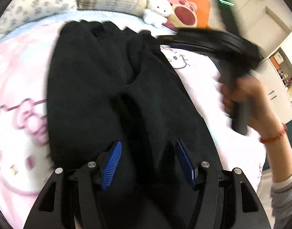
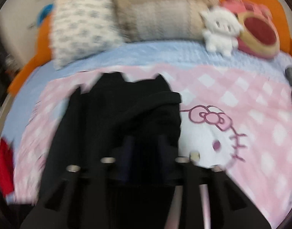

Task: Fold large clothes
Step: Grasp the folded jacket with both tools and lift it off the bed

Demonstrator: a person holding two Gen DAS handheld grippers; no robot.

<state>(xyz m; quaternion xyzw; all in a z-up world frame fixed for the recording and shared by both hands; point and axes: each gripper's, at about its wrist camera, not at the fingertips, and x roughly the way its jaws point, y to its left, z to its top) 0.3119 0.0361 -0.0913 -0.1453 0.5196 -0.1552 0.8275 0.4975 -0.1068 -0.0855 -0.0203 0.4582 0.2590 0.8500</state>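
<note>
Left wrist view, as we list it: a black, soft, rumpled garment (image 1: pixel 111 87) lies spread down the middle of the frame on a pink-and-white cartoon-cat blanket (image 1: pixel 18 114). Our left gripper (image 1: pixel 148 164) sits at the lower centre with its blue ribbed pads (image 1: pixel 111 164) standing well apart over the dark cloth, pressing on nothing we can see. At the right of the frame a bare hand (image 1: pixel 247 103) with a red bead bracelet (image 1: pixel 273 136) grasps the handle of our right gripper (image 1: pixel 159 38), whose blurred tip reaches the garment's upper right edge. A white plush cat (image 1: pixel 157 11) rests at the top centre beside a pink plush toy (image 1: pixel 184 11). Right wrist view, heavily blurred: the same garment (image 2: pixel 126 110) fills the centre left; the right gripper (image 2: pixel 144 152) shows its dark fingers parted above it, and whether cloth lies between them we cannot tell. A white pillow with grey print (image 2: pixel 81 28) lies at the upper left.
</note>
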